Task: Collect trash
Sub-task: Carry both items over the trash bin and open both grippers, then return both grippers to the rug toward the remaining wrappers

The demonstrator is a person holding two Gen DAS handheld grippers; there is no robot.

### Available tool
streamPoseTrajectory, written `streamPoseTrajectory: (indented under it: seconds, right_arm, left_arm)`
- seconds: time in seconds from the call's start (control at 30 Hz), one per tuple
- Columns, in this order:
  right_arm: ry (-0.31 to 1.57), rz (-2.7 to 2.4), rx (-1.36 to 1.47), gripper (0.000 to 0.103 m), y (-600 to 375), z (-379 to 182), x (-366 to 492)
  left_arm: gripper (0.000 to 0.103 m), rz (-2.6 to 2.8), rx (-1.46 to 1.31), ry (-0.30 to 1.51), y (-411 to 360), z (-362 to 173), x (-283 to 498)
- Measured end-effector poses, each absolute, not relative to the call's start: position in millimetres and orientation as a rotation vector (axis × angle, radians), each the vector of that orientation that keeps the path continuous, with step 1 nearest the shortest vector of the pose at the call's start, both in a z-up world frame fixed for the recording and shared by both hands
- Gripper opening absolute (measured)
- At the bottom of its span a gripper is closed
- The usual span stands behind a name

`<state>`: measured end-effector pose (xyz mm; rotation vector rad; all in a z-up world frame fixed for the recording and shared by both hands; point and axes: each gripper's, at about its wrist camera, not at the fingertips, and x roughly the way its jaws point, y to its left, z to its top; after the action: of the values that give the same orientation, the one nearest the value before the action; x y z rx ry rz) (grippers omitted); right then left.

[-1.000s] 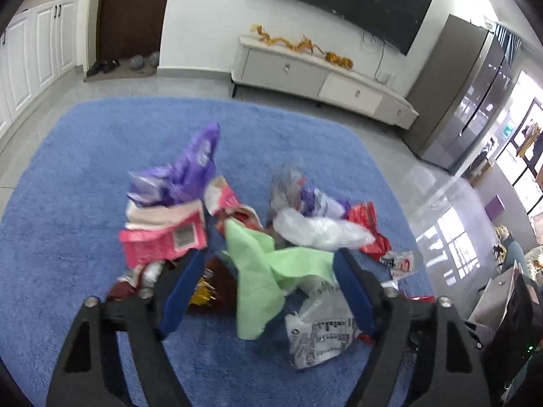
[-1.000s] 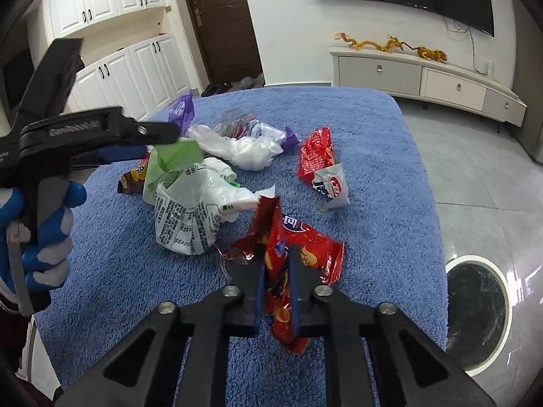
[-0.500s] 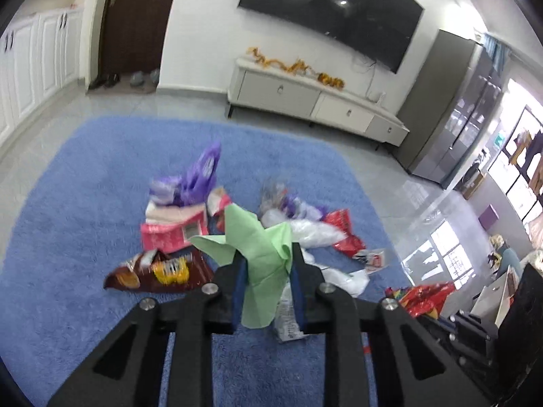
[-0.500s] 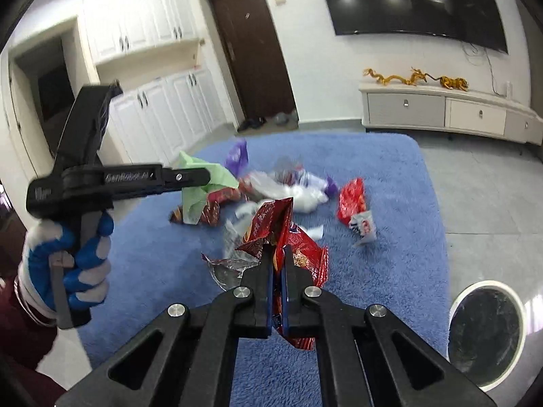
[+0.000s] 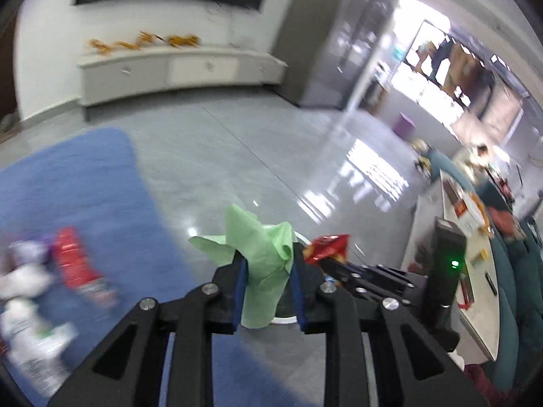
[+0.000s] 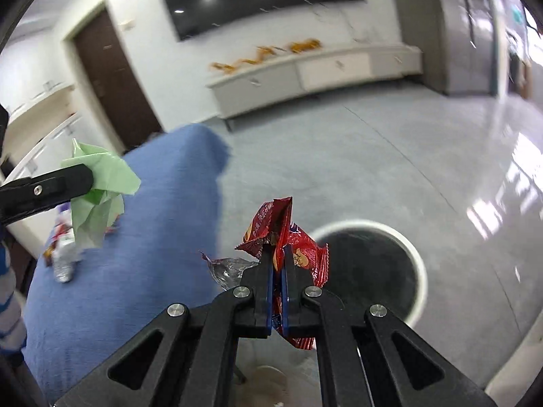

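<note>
My left gripper [image 5: 266, 259] pinches a crumpled green paper [image 5: 253, 234] between its blue pads; the jaws are opening slightly with the paper still pressed. It hangs over the grey floor past the blue rug [image 5: 68, 186]. My right gripper [image 6: 279, 254] is shut on a red snack wrapper [image 6: 275, 217], with a scrap of clear film beside it. This hand hovers at the near left rim of a round white-rimmed bin [image 6: 409, 247]. In the right wrist view the green paper [image 6: 101, 176] shows at far left. The red wrapper [image 5: 327, 246] peeks beside the left fingers.
More trash lies on the rug: a red wrapper [image 5: 73, 261] and white bags [image 5: 23, 281], all blurred. A white TV cabinet [image 6: 305, 68] lines the far wall. A table with boxes [image 5: 468, 224] stands at the right. A striped sleeve [image 6: 10, 291] shows at far left.
The left gripper closed on the green paper and lifted it off the pile. Both grippers then swung right, off the rug, to the bin, each carrying its piece.
</note>
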<state>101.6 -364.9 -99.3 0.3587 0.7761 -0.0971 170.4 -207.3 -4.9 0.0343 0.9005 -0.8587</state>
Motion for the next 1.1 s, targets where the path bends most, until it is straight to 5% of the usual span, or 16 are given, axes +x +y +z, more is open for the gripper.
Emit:
streamPoseTrajectory:
  seconds: [0.1,0.17,0.2,0.27,0.3,0.67,1.1]
  right_arm:
    - [0.806,-0.125,0.416,0.008,-397.3,-121.8,110.2]
    - [0.82,-0.142,0.437,0.012,-413.2,-131.9,116.8]
    - [0.827,-0.14,0.453,0.017,-421.0,-139.1,121.3]
    - [0.848,-0.161,0.463,0.047,-432.6,-152.5,130.7]
    - [0.855,-0.168,0.461,0.05,-436.6,-157.6,134.3]
    - [0.822,-0.159,0.447,0.05,-431.4,-141.9,123.0]
    - [0.651,-0.016,0.351,0.05,-343.0,-41.5,92.2]
  left_arm:
    - [0.032,-0.908,0.046,0.949,-253.8,-22.7,174.5]
    - [0.057,-0.907,0.05,0.966,-273.4,-34.1,181.7]
    - [0.061,-0.896,0.056,0.965,-282.2,-38.4,186.7]
    - [0.067,-0.898,0.045,0.983,-295.5,-46.4,192.2]
    - [0.069,-0.894,0.038,1.001,-300.8,-52.4,196.7]
    - [0.069,-0.852,0.031,0.954,-280.0,-46.4,198.8]
    - [0.069,-0.656,0.063,0.773,-131.3,2.2,158.9]
